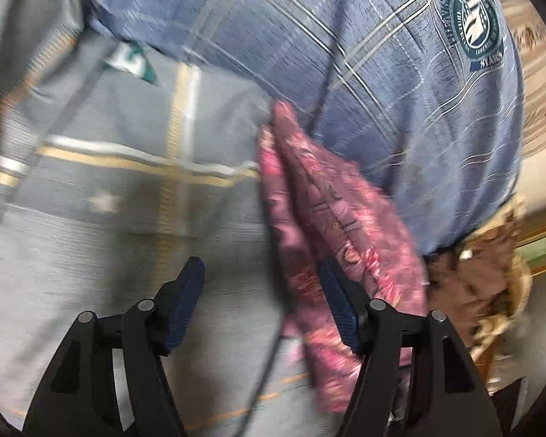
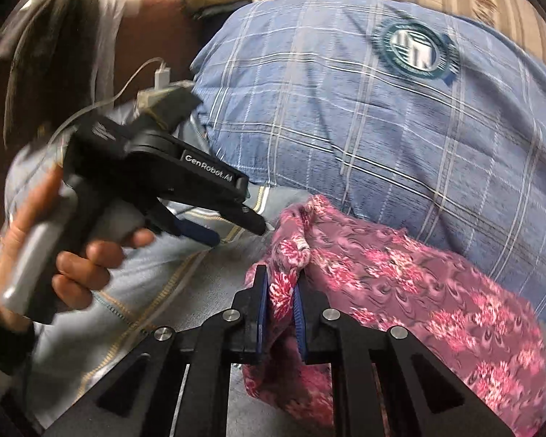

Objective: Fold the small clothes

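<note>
The scene is filled by a bed (image 1: 91, 255) covered in a grey sheet with cream stripes, and at its far edge a large blue plaid pillow (image 2: 345, 116) with a round green badge is propped. Between sheet and pillow, a pink flowered garment (image 2: 418, 284) is spread loosely, one end bunched and raised off the sheet, the rest trailing along the foot of the pillow. No tidy fold can be made out in it; the folding is judged to be at an early stage, with the cloth still to be laid flat and doubled over. No finished pile is seen. The right gripper (image 2: 278, 302) is clamped on the bunched end of the garment. The left gripper (image 1: 262, 302) is held beside the garment, its jaws apart and nothing between them; one finger appears to brush the cloth.
</note>
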